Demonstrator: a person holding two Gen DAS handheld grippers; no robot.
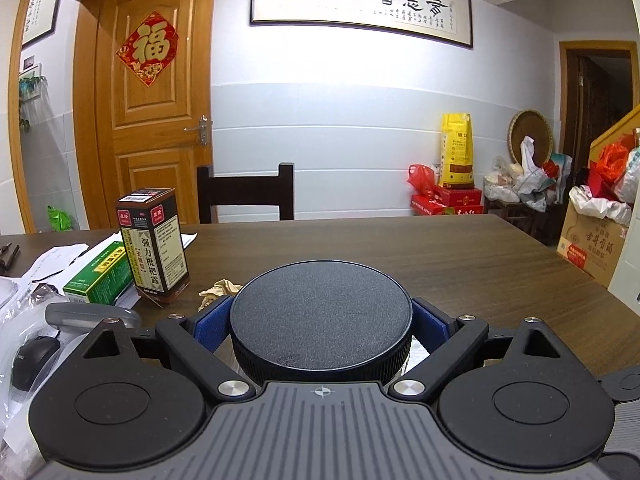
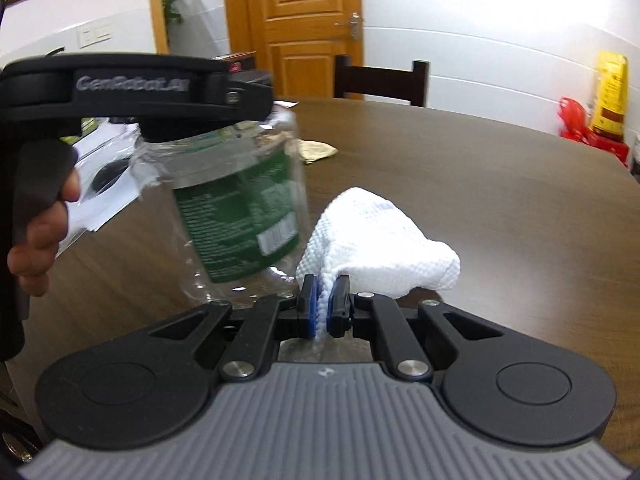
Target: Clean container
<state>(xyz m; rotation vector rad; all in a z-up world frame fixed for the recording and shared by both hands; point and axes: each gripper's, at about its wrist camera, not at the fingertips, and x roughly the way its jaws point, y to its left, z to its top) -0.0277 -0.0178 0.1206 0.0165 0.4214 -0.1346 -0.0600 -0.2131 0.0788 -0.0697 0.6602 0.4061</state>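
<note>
Brown table [image 2: 480,184] | left gripper [image 1: 320,320] clamps jar [image 2: 240,208] lid [image 1: 320,312], tilted mid-left | right gripper [image 2: 323,308] pinches white cloth [image 2: 380,248], lower centre

Clear jar [image 2: 240,200], black lid [image 1: 322,316], green label, tilted above table; white cloth [image 2: 376,240] beside.

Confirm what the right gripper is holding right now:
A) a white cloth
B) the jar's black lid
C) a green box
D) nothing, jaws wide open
A. In the right wrist view the right gripper has its jaws pinched on a white cloth, while the left gripper grips the clear jar at its black lid.
</note>
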